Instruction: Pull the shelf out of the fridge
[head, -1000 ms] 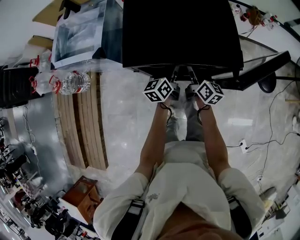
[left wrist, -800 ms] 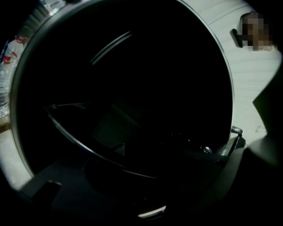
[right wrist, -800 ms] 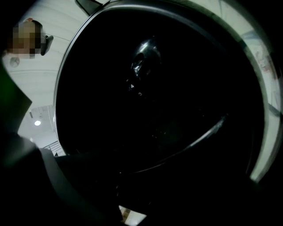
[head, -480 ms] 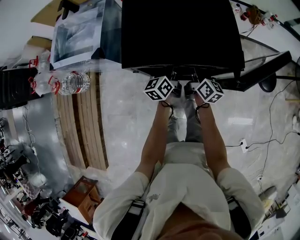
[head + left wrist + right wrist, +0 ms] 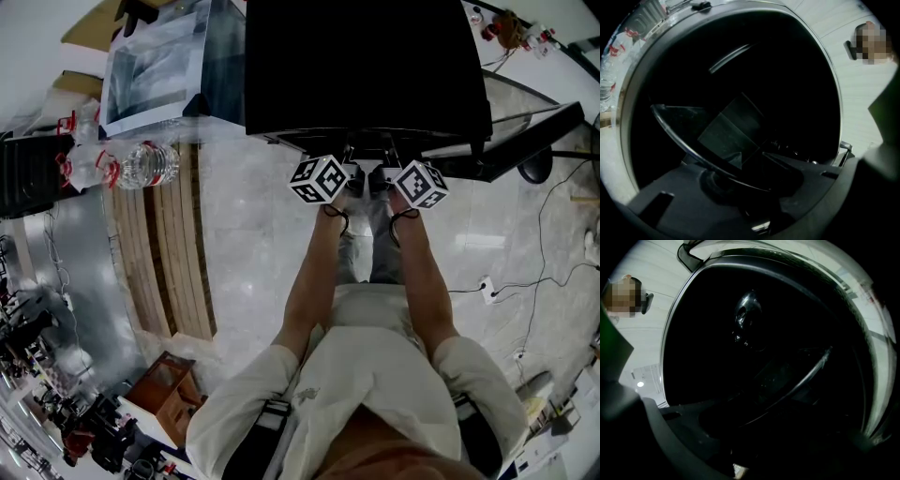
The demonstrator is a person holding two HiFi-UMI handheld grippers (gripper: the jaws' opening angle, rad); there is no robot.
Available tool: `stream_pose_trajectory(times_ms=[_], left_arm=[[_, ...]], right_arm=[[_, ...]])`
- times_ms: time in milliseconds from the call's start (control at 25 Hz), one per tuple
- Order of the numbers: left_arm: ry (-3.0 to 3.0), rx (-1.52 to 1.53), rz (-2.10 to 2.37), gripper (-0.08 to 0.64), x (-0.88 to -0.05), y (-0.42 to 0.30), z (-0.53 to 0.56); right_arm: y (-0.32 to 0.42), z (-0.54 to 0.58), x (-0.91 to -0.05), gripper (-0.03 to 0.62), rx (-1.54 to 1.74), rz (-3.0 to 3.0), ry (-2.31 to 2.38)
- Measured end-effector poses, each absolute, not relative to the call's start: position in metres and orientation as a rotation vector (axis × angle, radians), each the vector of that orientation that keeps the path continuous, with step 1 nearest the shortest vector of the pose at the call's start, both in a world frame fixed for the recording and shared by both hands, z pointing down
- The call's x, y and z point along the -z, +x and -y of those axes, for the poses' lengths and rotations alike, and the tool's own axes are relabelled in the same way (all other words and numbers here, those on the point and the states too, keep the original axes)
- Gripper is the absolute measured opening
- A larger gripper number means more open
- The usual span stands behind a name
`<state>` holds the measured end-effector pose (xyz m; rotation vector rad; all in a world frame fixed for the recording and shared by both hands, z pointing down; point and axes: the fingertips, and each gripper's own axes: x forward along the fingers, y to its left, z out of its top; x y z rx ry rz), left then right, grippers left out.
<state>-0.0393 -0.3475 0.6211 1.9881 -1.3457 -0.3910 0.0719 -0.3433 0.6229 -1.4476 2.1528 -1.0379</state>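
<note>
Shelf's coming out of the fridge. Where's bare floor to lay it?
Bare marble floor between the wooden slats and the person's legs, in front of the fridge. A second patch right of the legs, up to the cables. Crowded: water bottles upper left, brown box lower left.

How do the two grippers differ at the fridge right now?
The left gripper is shut on the front edge of the glass shelf; the right gripper is closing its jaws around that edge. The left gripper takes the edge further left than the right gripper. Both reach into the dark fridge, side by side.
</note>
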Motion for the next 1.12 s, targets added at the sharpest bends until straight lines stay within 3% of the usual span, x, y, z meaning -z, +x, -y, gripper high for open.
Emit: stream_pose_trajectory(times_ms=[1120], left_arm=[[2.013, 0.388, 1.319, 0.149, -0.594, -0.04, 0.321]], right_arm=[[0.071, 0.316, -0.593, 0.123, 1.008, -2.159, -1.425]])
